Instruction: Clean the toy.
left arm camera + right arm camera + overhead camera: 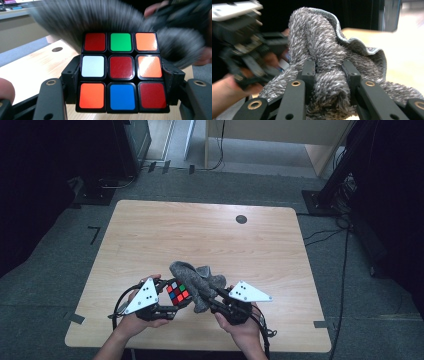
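- Wiping the puzzle cube (122, 72) like this looks dicey: left gripper (167, 301) has its fingers (71, 77) clamped on the cube's two sides, held just above the worktop (150, 235), so a hard rub could twist it loose.
- Right gripper (216, 296) has its fingers (309, 71) pinched tight on a bunched fold of the grey fuzzy cloth (324, 50). A thin bite like that could slip out mid-wipe.
- Cloth drapes over the cube's far top edge and could snag a corner and drag it out.
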